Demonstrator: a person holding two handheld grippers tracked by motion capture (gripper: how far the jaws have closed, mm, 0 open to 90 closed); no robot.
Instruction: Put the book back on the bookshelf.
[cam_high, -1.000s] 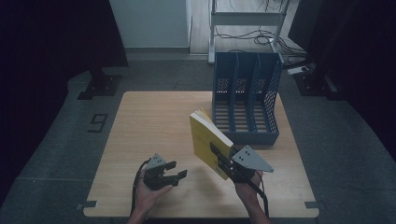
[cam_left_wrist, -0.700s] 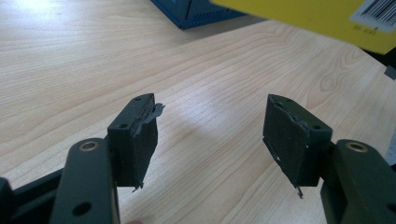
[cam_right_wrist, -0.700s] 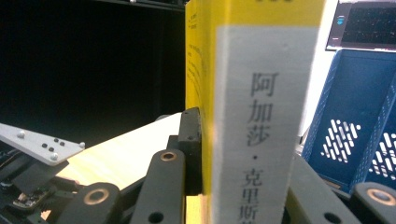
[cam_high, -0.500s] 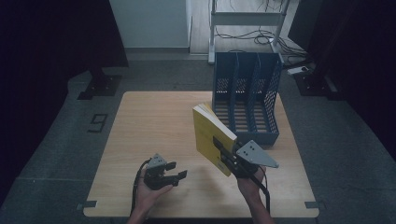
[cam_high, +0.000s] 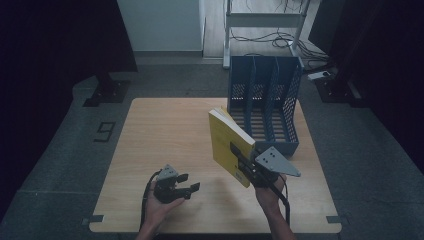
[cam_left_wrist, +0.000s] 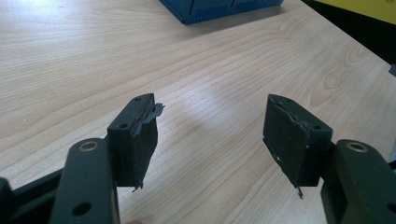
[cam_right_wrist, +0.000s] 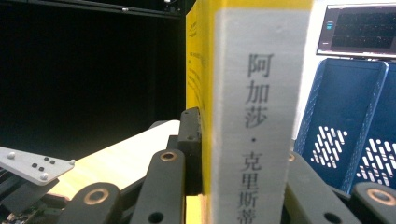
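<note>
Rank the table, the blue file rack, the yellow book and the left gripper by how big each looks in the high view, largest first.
1. table
2. blue file rack
3. yellow book, though it is lifted nearer the camera in the right gripper, so its true size against the rack is unsure
4. left gripper

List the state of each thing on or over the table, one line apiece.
Yellow book: lifted off the table, upright, tilted, clamped at its spine end.
Right gripper: shut on the yellow book.
Left gripper: open, nothing between its jaws, low over the table.
Blue file rack: upright at the table's far right, its slots look empty.
Table: bare wood.
</note>
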